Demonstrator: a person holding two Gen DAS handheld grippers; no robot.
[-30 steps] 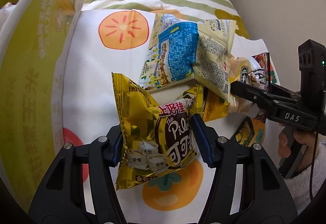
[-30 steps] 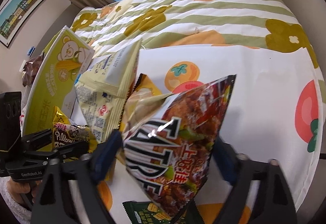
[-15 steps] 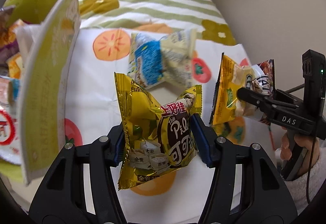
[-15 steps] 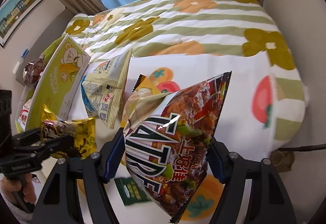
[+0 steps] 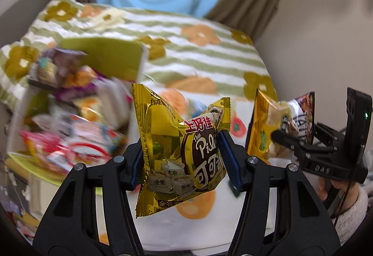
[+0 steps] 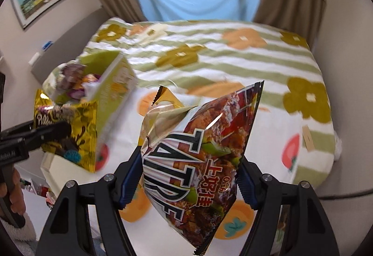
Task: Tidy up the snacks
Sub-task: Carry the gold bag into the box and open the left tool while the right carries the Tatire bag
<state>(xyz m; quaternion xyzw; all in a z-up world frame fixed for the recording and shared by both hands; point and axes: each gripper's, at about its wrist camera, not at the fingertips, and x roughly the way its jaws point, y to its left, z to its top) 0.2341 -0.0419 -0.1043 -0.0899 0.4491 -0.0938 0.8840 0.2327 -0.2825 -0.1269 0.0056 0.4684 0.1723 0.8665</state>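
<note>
Gold foil pillow-snack bag (image 5: 179, 153) now lifted clear of bed, clamped in left hand-held gripper (image 5: 181, 160). Right hand-held gripper (image 6: 190, 176) grips dark red chip bag (image 6: 200, 151) (also raised). We judge next stop: snack-filled green box (image 5: 112, 57), now in view.

Motion blur smears the packets (image 5: 70, 120) piled in the green box (image 5: 105, 57), leaving their labels unreadable.

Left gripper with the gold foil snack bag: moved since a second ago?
Yes. The left gripper and gold foil snack bag rose off the persimmon-print cloth.
</note>
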